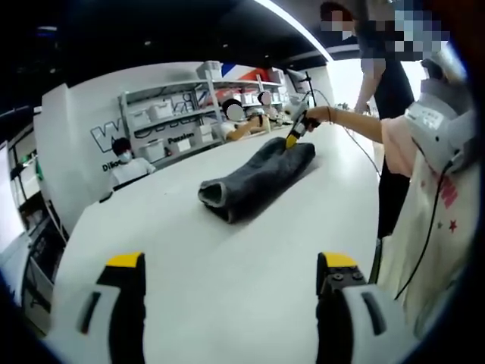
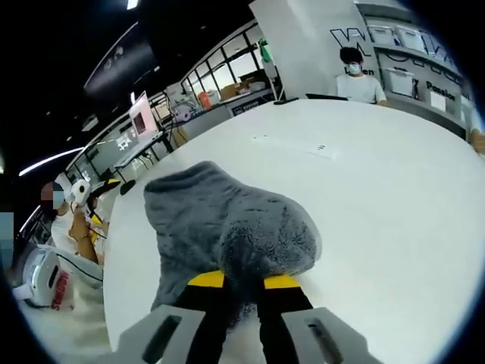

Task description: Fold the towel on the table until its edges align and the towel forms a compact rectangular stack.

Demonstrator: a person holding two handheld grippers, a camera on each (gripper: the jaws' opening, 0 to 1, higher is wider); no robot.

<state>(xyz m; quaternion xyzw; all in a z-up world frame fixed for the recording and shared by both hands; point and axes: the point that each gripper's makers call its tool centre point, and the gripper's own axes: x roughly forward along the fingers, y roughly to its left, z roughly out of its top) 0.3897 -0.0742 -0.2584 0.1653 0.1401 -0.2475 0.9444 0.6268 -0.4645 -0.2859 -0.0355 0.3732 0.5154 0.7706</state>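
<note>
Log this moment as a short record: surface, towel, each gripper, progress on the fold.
surface: white table
towel: grey towel, lying in a long bunched roll, not a flat rectangle
left gripper: left gripper, jaws wide apart, holding nothing, short of the towel over bare table
right gripper: right gripper, jaws pinched on the towel's near end; in the left gripper view it grips the far end
fold progress: edges not aligned, no compact stack yet
background: shelves with boxes, people seated beyond the table
</note>
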